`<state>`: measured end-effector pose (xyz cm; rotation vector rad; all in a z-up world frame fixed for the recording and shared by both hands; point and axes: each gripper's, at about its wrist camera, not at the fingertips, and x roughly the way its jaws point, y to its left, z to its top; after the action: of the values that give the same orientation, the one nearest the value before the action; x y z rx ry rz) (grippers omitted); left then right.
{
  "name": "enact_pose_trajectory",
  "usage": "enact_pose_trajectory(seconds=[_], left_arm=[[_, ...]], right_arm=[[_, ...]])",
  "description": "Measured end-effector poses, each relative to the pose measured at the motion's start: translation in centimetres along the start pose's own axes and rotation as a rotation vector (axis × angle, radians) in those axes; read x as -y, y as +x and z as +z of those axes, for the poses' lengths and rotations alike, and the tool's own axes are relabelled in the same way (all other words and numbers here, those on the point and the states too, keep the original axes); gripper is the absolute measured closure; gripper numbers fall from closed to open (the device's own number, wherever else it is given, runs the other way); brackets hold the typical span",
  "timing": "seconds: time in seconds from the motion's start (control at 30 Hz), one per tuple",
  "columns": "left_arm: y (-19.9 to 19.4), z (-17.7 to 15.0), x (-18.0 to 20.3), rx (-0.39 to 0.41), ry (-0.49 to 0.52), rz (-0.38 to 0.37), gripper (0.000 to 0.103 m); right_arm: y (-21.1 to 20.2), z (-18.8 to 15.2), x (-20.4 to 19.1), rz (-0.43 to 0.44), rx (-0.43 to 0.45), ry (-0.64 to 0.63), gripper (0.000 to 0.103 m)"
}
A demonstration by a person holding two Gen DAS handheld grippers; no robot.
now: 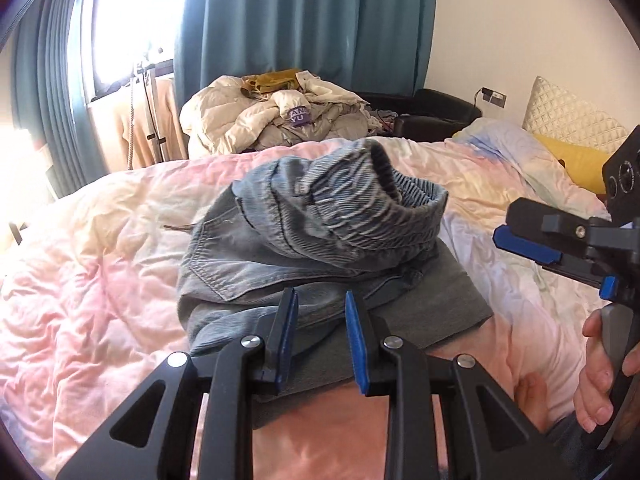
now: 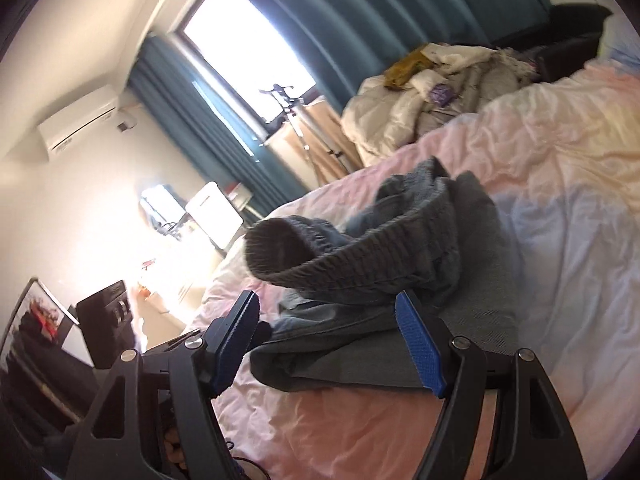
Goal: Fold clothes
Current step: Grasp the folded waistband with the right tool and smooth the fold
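Bed (image 1: 100, 280): covered by a pink and pale pastel quilt, crumpled; it carries all items below.

Heap of cream bedding and clothes (image 1: 276, 116): beyond the far edge of the bed, before teal curtains (image 1: 308, 20).

Yellow pillow (image 1: 568, 160): at the head of the bed, far right in the left wrist view.

Grey folded garment (image 1: 452, 300): flat on the bed, near its front edge.

Jeans (image 1: 304, 240): blue denim, loosely bunched on top of the grey folded garment, elastic waistband gaping upward.

Left hand-held gripper (image 1: 320, 336): just before the jeans, jaws narrowly apart, nothing pinched between them.

Right hand-held gripper (image 2: 332, 344): at the near edge of the grey folded garment on the bed, jaws wide apart and empty; held by a hand (image 1: 596, 384).
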<state>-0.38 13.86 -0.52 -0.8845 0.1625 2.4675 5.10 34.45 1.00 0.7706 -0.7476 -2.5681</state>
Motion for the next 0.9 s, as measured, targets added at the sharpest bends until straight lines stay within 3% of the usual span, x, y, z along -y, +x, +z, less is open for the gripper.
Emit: enact_pose_trajectory(seconds=[0.1, 0.2, 0.27, 0.3, 0.33, 0.37, 0.4, 0.57, 0.73, 0.9], left_arm=[[-0.2, -0.4, -1.6, 0.035, -0.026, -0.005, 0.078], [0.2, -0.7, -3.0, 0.044, -0.056, -0.019, 0.078], [0.8, -0.8, -4.1, 0.045, -0.080, -0.021, 0.078], [1.1, -0.9, -4.6, 0.043, -0.097, -0.025, 0.078], [1.4, -0.9, -5.2, 0.037, -0.119, -0.033, 0.078], [1.8, -1.0, -5.8, 0.028, -0.146, -0.046, 0.078], [2.2, -1.0, -6.4, 0.015, -0.179, -0.067, 0.078], [3.6, -1.2, -8.3, -0.014, -0.284, -0.126, 0.078], [4.3, -1.4, -9.0, -0.044, -0.320, -0.150, 0.078], [4.5, -1.2, -8.7, -0.018, -0.297, -0.162, 0.074]], right_arm=[[1.4, 0.2, -3.4, -0.008, 0.039, -0.190, 0.031], [4.1, 0.2, -6.1, -0.018, -0.011, -0.349, 0.031], [6.1, 0.1, -7.0, -0.070, -0.045, -0.439, 0.034], [6.9, 0.1, -7.2, -0.097, -0.052, -0.469, 0.036], [7.5, 0.3, -7.1, -0.108, -0.058, -0.468, 0.049], [8.0, 0.6, -6.8, -0.116, -0.062, -0.463, 0.063], [8.3, 1.0, -6.3, -0.113, -0.059, -0.440, 0.069], [8.2, 4.6, -4.2, -0.107, 0.036, -0.313, 0.090], [9.3, 9.1, 0.1, -0.207, 0.078, -0.201, 0.090], [11.5, 10.7, 8.6, -0.304, 0.044, 0.025, 0.087]])
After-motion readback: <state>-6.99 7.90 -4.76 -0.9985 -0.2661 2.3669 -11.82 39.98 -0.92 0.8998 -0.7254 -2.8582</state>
